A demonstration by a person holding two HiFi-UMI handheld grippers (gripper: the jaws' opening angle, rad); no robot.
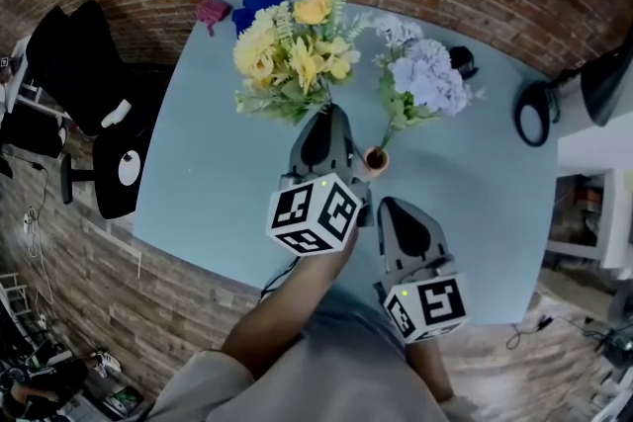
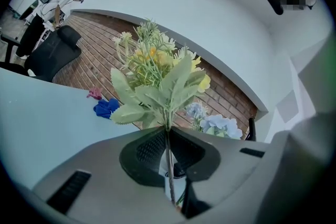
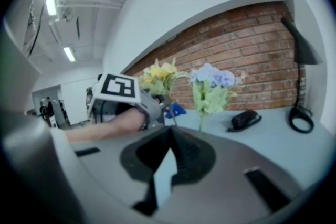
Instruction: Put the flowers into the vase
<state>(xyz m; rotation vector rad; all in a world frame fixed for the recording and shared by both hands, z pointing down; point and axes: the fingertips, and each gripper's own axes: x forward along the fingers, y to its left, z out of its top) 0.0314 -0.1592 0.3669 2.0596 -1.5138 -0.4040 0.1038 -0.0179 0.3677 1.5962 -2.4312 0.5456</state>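
A bunch of yellow flowers (image 1: 294,49) hangs over the far half of the light blue table (image 1: 208,163). My left gripper (image 1: 332,114) is shut on its thin stem (image 2: 168,149), and the leaves and blooms (image 2: 157,68) rise just past the jaws. A small vase (image 1: 376,159) stands right of that gripper with a lavender-blue flower spray (image 1: 427,79) in it. My right gripper (image 1: 392,206) hovers nearer the table's front edge, behind the vase, shut with nothing in it (image 3: 170,131). The right gripper view shows both bunches (image 3: 212,78) ahead.
A pink item (image 1: 212,12) and a blue item (image 1: 255,0) lie at the table's far left corner. At the far right sit a small black object (image 1: 461,62) and a black desk lamp (image 1: 539,109). Black chairs (image 1: 94,74) stand left of the table. A brick wall runs behind.
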